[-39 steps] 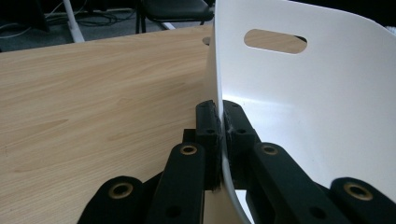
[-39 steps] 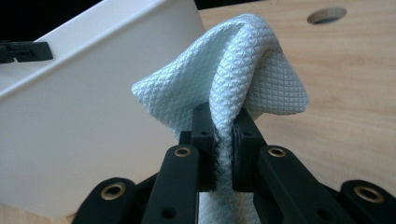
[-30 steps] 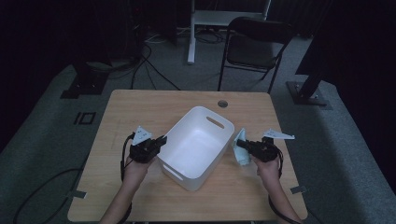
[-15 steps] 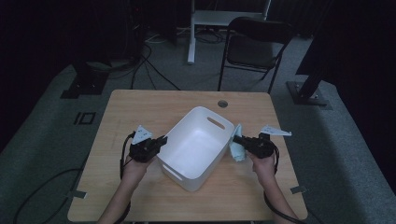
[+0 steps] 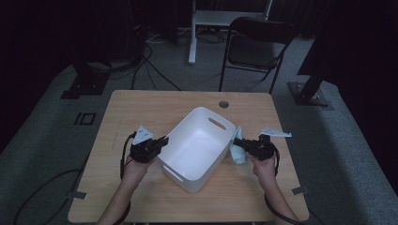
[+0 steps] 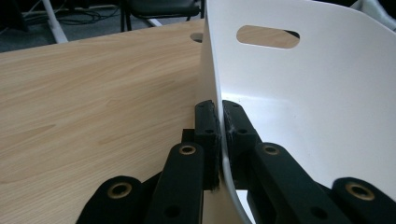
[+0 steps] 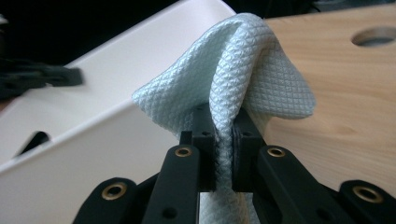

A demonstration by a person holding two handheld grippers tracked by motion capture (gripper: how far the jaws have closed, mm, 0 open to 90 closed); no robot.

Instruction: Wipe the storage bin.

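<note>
The left gripper view showed the left gripper (image 6: 219,135) pinching the thin side wall of the white bin (image 6: 327,107), a grip too small to read in the high view. The right gripper view showed the right gripper (image 7: 223,140) clamped on a pale blue cloth (image 7: 243,70), just beside the bin's outer wall. Seen from above, the bin (image 5: 197,145) on the wooden table (image 5: 155,108) held nothing.

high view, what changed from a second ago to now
Little changed. The right gripper, shut on the pale blue cloth, edged slightly toward the white bin, bringing the cloth closer to its side wall. Nothing was picked up or released. The left gripper stayed clamped on the bin's near wall, and the bin kept its place and angle on the wooden table.
</note>
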